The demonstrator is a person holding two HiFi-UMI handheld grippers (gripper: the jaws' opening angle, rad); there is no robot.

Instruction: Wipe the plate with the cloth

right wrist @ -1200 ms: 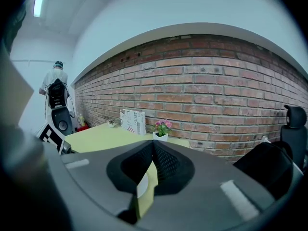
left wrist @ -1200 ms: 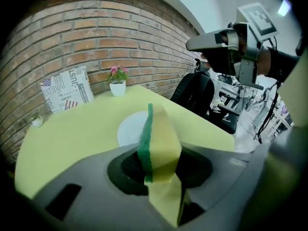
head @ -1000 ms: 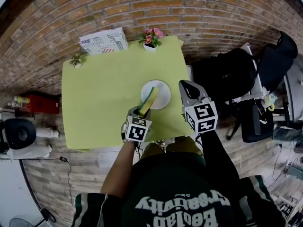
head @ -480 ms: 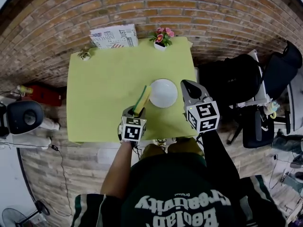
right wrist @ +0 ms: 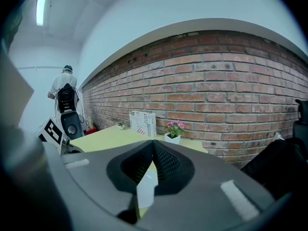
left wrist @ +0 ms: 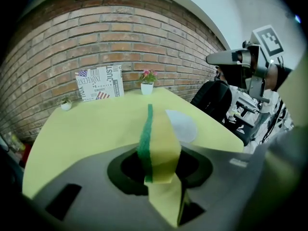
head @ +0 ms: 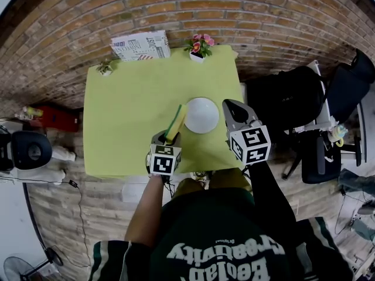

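A white plate (head: pixel 201 115) lies on the yellow-green table (head: pixel 129 110), right of its middle. My left gripper (head: pixel 169 136) is shut on a yellow sponge with a green scouring face (head: pixel 175 123), held on edge just left of the plate and clear of its rim. In the left gripper view the sponge (left wrist: pixel 156 143) stands upright between the jaws, with the plate (left wrist: pixel 182 125) behind it to the right. My right gripper (head: pixel 229 106) hangs right of the plate at the table's right edge, its jaws shut with nothing in them (right wrist: pixel 153 146).
At the table's far edge, by the brick wall, stand a printed box (head: pixel 140 44), a pot of pink flowers (head: pixel 199 47) and a tiny plant pot (head: pixel 105 68). A black bag and chairs (head: pixel 287 98) crowd the right side. A speaker (head: pixel 26 150) sits on the floor at left.
The left gripper has drawn the sponge leftward off the plate's left rim; it now sits beside the plate. The right gripper has hardly moved.
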